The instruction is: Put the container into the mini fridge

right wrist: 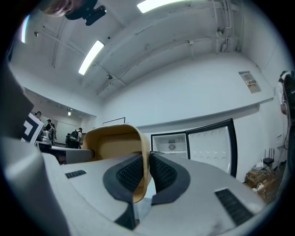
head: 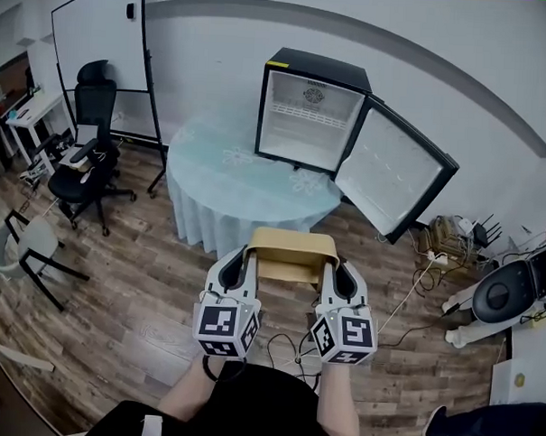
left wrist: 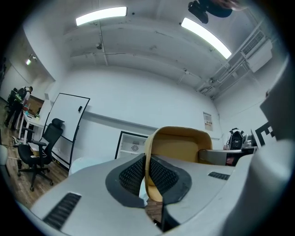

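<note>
On table [head: 211, 178]: mini fridge [head: 312, 110], open | gripper views: jaws pinch container [left wrist: 177, 143]

Left gripper [head: 245, 258] and right gripper [head: 331, 266], side by side, each clamp the container [head: 290, 248].

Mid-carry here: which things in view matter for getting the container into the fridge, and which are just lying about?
For the job:
- container, clamped on opposite walls by the left gripper and the right gripper
- mini fridge, door open, on the round table

Lying about:
- office chair
- whiteboard
- cables on the floor
</note>
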A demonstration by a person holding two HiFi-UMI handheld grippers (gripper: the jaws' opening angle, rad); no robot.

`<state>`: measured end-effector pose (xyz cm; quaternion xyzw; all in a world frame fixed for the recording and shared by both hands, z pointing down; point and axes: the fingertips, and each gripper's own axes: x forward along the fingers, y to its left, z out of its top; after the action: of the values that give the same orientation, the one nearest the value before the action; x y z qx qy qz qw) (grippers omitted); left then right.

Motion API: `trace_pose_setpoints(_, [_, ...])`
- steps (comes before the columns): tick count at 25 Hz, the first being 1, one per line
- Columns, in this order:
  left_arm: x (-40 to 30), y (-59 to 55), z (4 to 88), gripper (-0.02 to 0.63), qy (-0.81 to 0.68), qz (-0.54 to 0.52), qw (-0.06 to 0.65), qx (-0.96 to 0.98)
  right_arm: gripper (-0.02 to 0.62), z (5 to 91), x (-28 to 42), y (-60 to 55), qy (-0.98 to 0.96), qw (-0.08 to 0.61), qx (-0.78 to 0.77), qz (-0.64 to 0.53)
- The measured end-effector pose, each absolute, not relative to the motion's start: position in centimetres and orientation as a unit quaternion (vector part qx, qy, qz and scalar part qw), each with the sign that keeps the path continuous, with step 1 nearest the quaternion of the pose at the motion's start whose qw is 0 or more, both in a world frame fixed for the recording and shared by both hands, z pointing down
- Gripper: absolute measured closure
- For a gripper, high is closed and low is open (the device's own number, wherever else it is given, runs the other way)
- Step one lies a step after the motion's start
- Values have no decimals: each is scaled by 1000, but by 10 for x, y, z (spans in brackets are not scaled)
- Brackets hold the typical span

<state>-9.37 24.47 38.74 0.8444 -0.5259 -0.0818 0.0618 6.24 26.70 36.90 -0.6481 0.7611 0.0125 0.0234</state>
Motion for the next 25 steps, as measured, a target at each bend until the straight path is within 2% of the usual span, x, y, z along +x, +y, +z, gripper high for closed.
trace_pose_setpoints(11, [-77, 153, 410, 575, -518, -76, 73, 849, 566, 390, 79, 177, 754, 16, -656, 2])
trace_pose_setpoints(25, [-59, -7, 415, 575, -504, -18, 90, 859, 566, 406, 98, 22, 736, 24, -674, -54])
